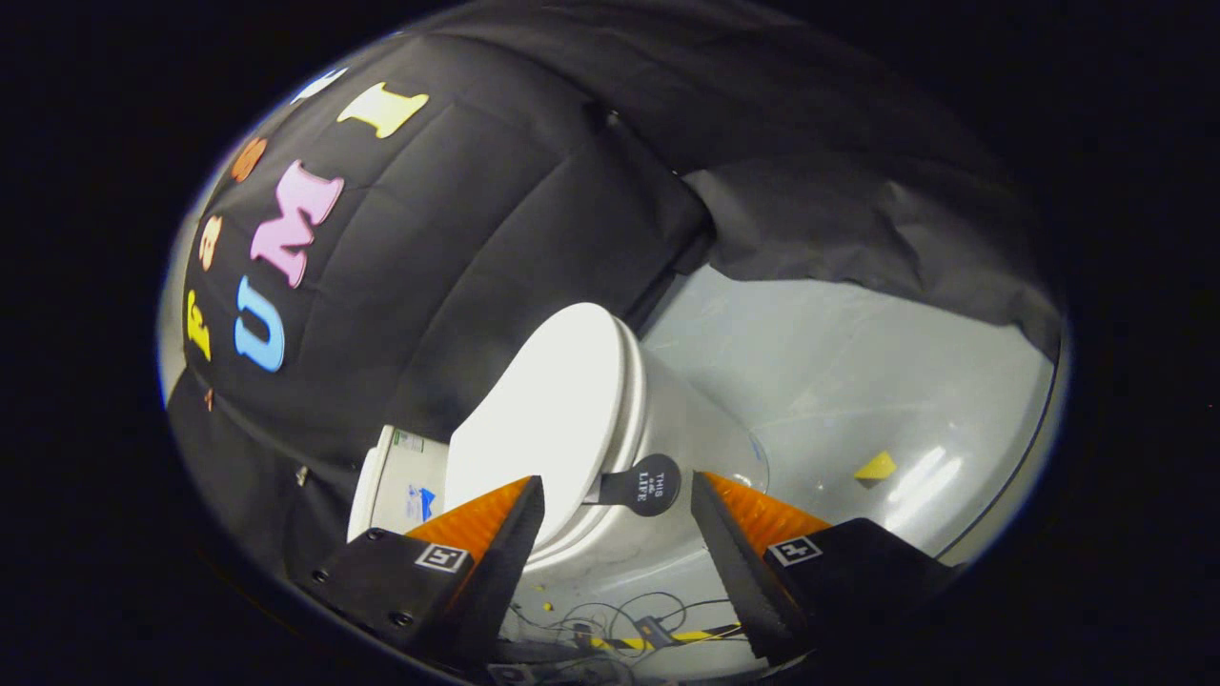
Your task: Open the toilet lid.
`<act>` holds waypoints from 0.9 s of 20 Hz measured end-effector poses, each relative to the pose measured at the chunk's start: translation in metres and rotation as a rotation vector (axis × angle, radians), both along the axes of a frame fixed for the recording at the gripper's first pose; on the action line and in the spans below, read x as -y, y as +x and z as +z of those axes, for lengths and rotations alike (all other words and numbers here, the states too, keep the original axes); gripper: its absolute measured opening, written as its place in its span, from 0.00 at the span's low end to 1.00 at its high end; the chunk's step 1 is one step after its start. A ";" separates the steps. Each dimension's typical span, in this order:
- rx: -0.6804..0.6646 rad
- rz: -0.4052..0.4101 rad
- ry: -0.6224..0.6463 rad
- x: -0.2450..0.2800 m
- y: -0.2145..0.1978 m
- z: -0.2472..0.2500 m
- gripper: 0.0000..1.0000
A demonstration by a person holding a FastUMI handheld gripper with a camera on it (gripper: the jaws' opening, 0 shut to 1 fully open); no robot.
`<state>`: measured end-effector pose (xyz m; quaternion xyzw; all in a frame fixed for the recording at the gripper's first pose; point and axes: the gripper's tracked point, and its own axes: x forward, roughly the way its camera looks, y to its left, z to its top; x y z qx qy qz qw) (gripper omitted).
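— Where was the toilet lid [558,410] when you paused?

— It lay closed on the white toilet [658,419], just ahead of your fingers and a little toward the left one. A dark round lift tab [643,484] stuck out from the lid's front edge (there was small print on it, which I won't read), and it sat in the gap between your two fingers, nearer their tips than their bases.

— And the gripper [618,495]?

— You had its fingers spread wide apart. Neither one touched the tab or the lid; the left fingertip overlapped the lid's rim in the view, though I couldn't tell if it made contact.

— What else was around?

— Behind the lid you could see the tank [400,476], close against the black cloth wall [457,248]. The grey floor [858,381] stretched beyond the bowl, with a small yellow scrap [875,467] lying on it past your right finger. Below the toilet, between the finger bases, you had a tangle of thin cables [610,615] and a strip of yellow-and-black tape [701,634] on the floor.
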<state>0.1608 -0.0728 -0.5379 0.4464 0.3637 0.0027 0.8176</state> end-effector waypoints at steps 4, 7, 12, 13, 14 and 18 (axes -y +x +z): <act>-0.032 -0.063 0.124 -0.001 0.015 -0.025 0.97; -0.051 -0.078 0.215 -0.012 0.021 -0.036 0.83; -0.049 -0.093 0.328 -0.022 0.038 -0.048 0.36; -0.049 -0.109 0.326 -0.026 0.032 -0.050 0.25; -0.027 -0.093 0.326 -0.024 0.033 -0.042 0.15; -0.011 -0.066 0.263 -0.022 0.028 -0.028 0.05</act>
